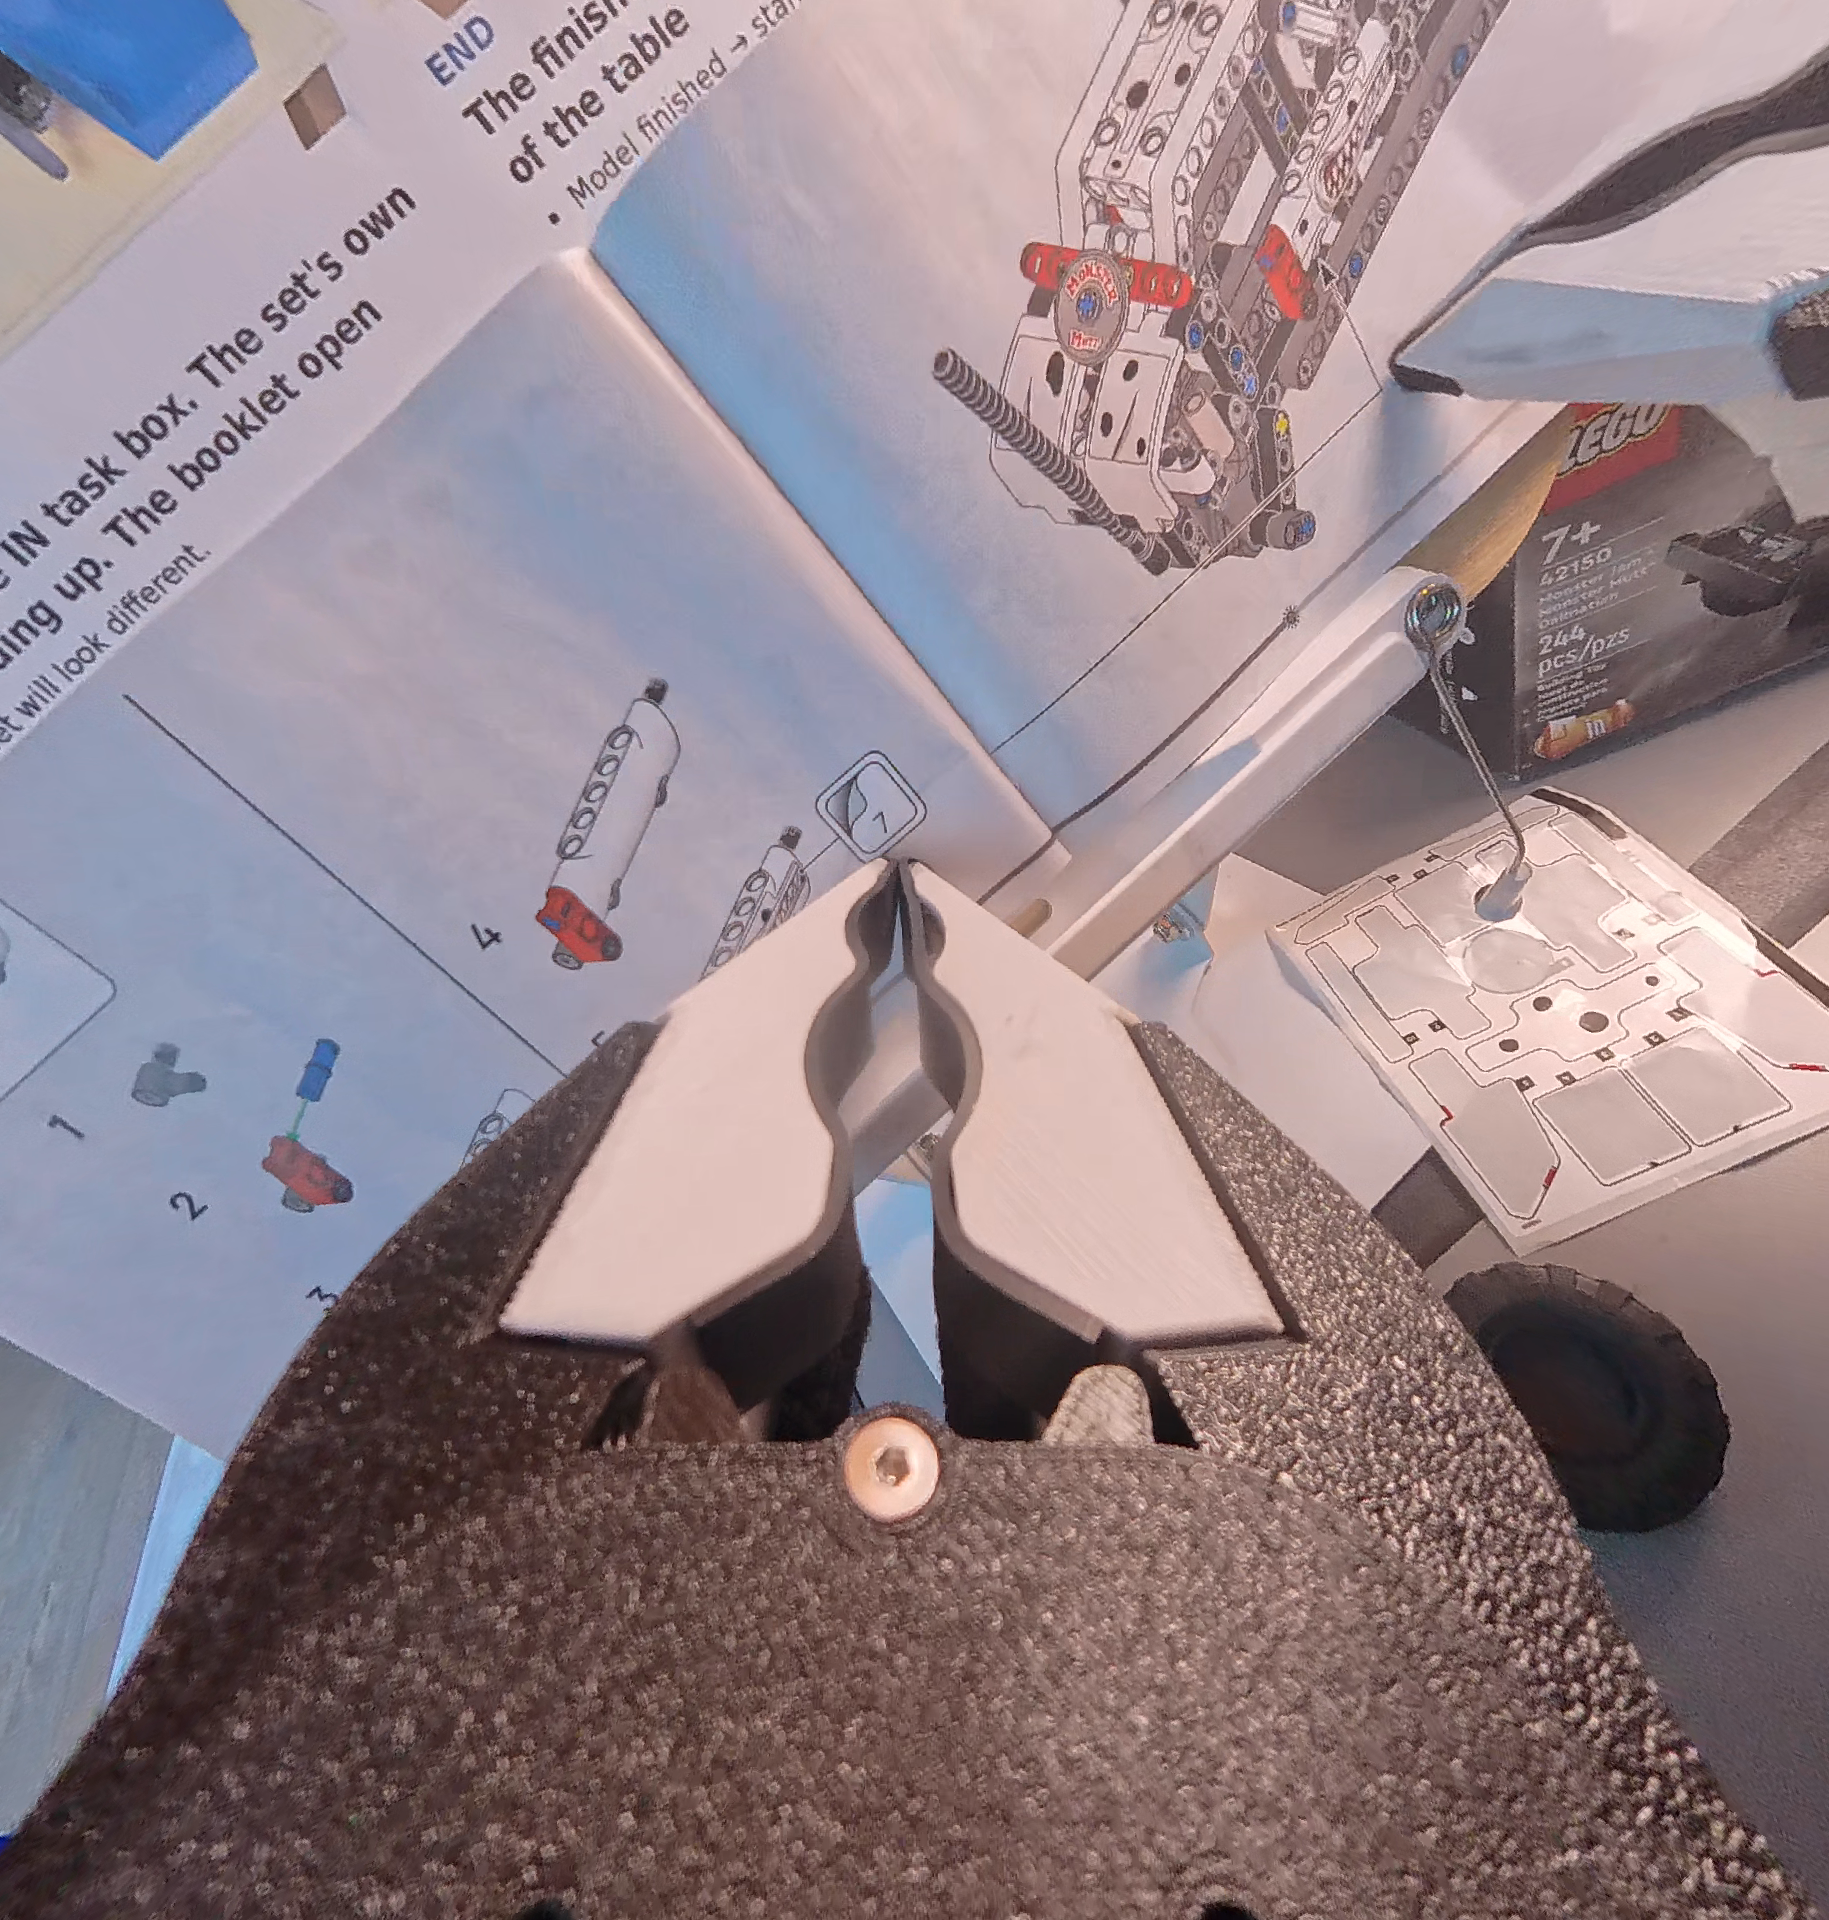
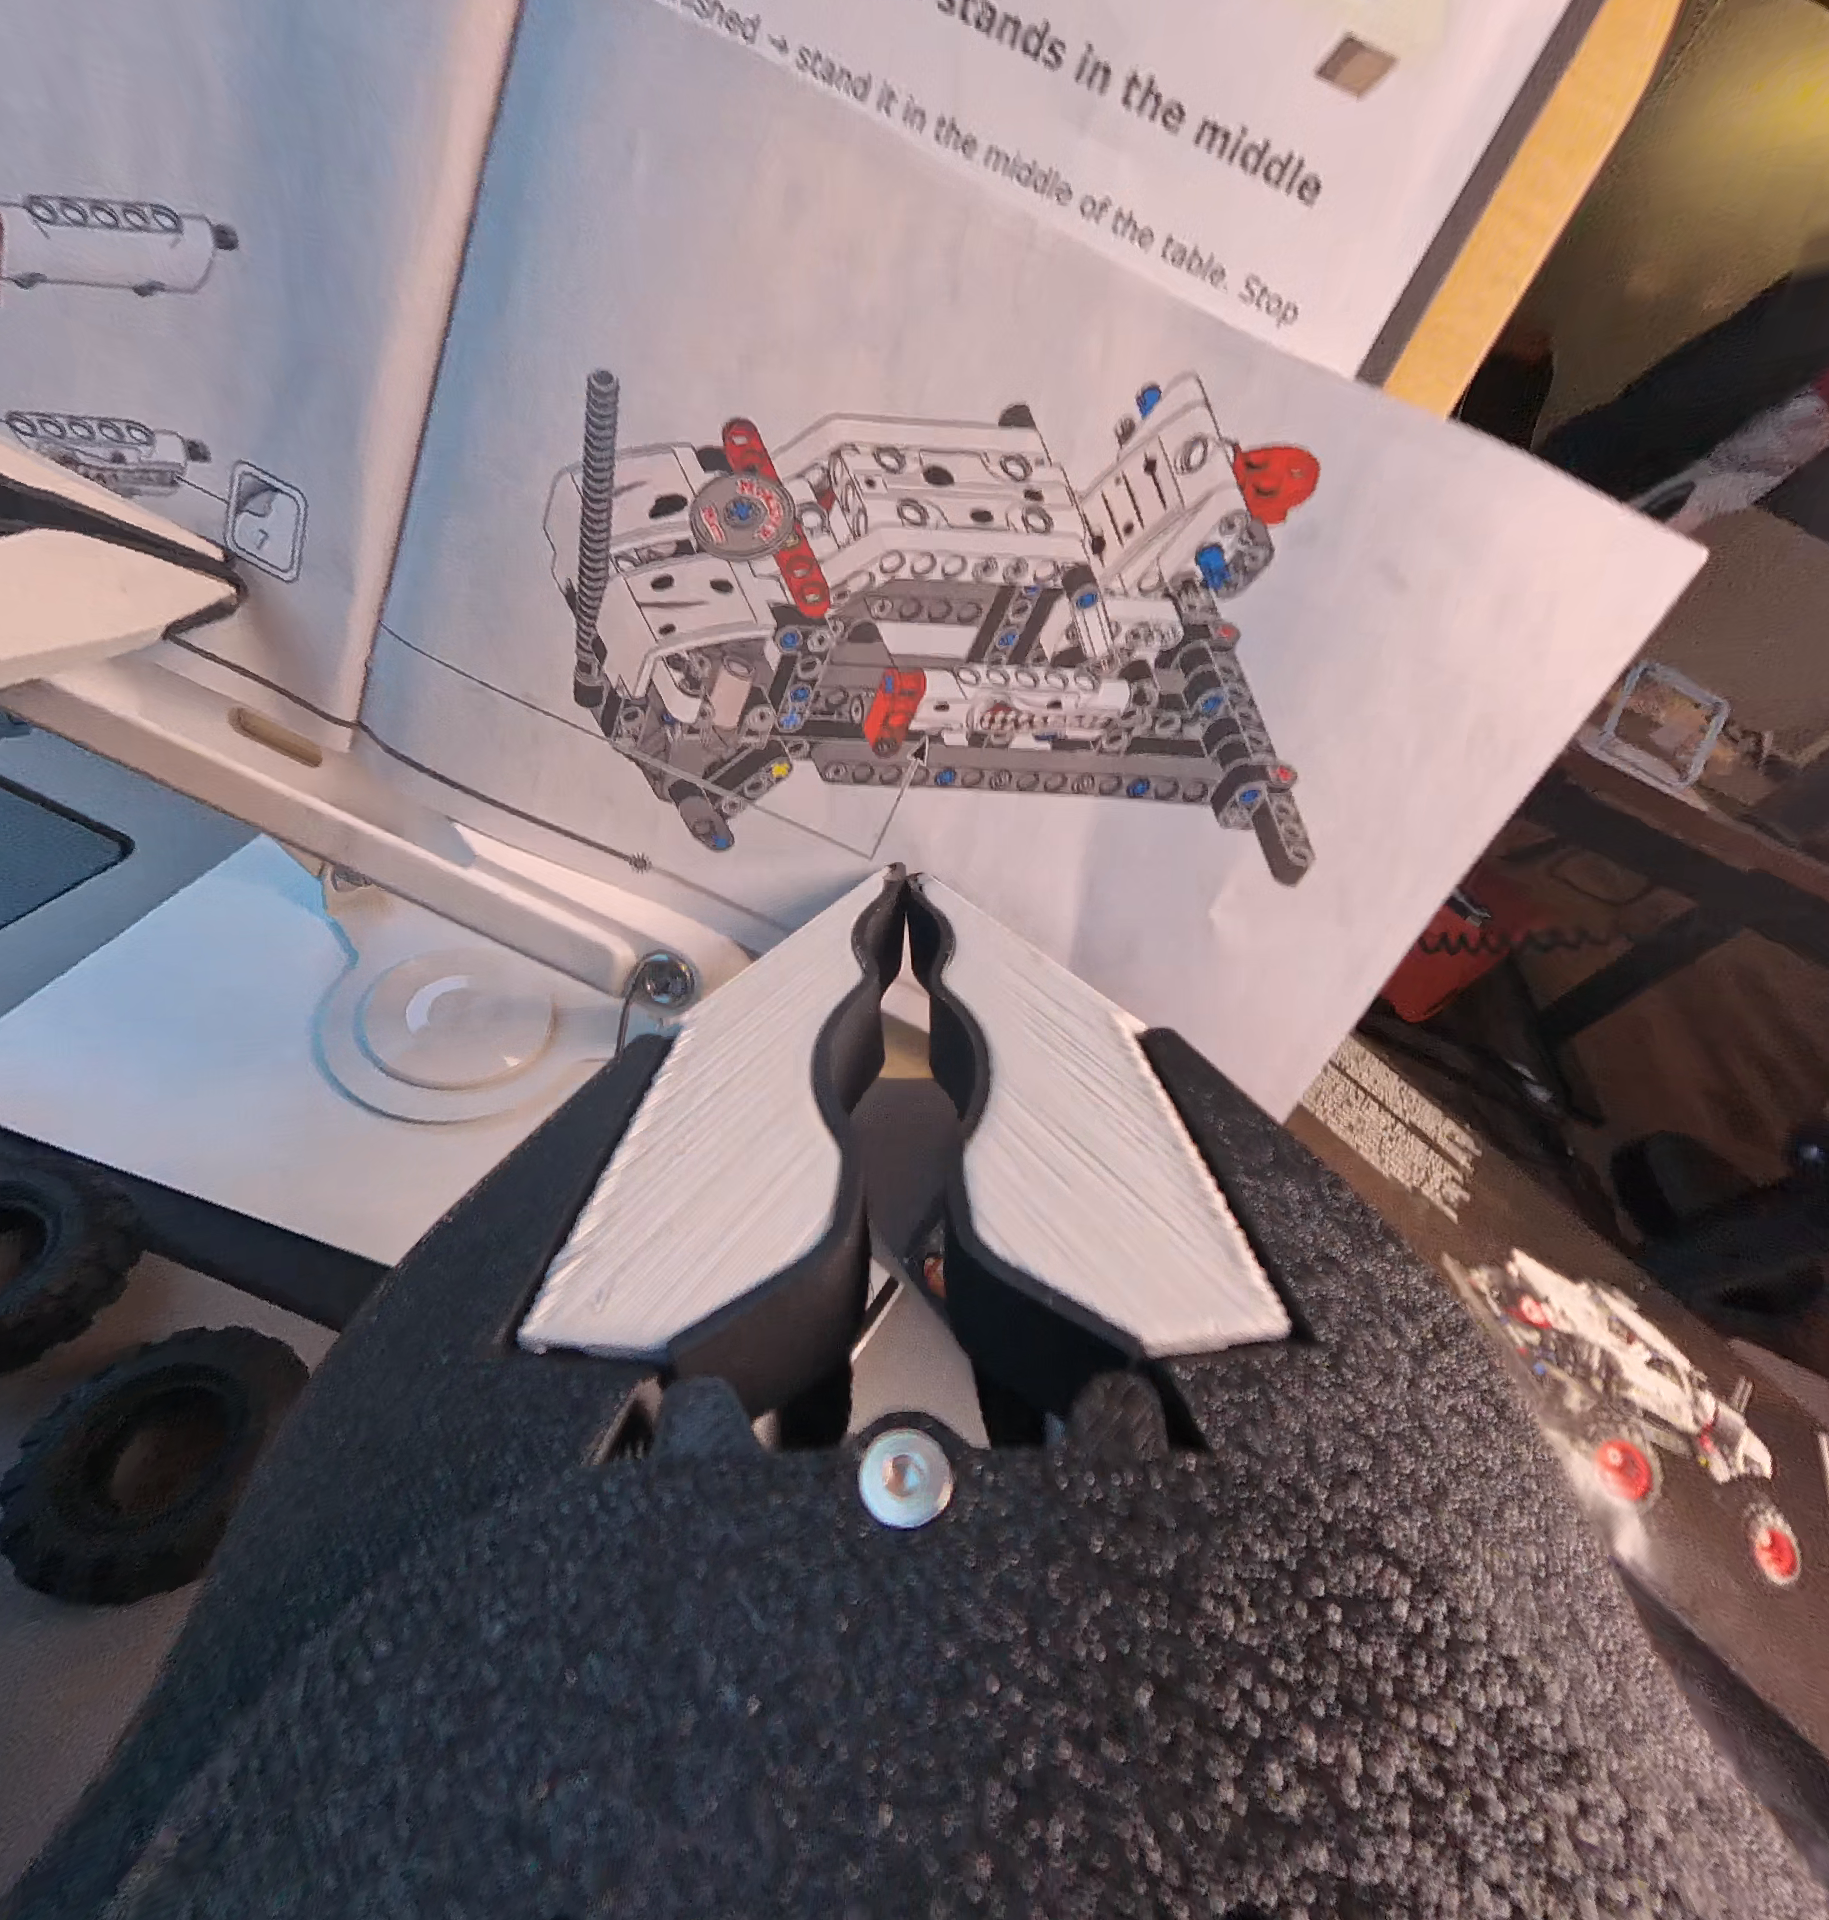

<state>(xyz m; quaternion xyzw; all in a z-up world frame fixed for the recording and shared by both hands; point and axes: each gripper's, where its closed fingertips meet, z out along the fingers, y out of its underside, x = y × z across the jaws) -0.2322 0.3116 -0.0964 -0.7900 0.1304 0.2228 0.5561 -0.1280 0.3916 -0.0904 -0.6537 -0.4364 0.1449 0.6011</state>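
Note:
An open building-instruction booklet (image 1: 785, 520) stands on a white book stand (image 1: 1180, 831). My left gripper (image 1: 899, 868) is shut, its tips at the lower edge of the left page by a small page-turn icon. My right gripper (image 2: 902, 878) is shut, its tips at the lower edge of the right page (image 2: 993, 831) under the drawing of a model chassis. I cannot tell whether either has paper between its fingers. The right gripper also shows in the left wrist view (image 1: 1616, 260), and the left gripper in the right wrist view (image 2: 89, 582).
A printed instruction sheet (image 1: 214, 343) stands behind the booklet. A sticker sheet (image 1: 1575, 997) lies under the stand's metal page clip (image 1: 1450, 665). A black toy box (image 1: 1668, 582) stands behind. Loose black tyres (image 2: 131, 1455) lie left of the stand base (image 2: 162, 1039); one shows in the left wrist view (image 1: 1596, 1392). The tips of one gripper are about 15 cm away from the tips of the other.

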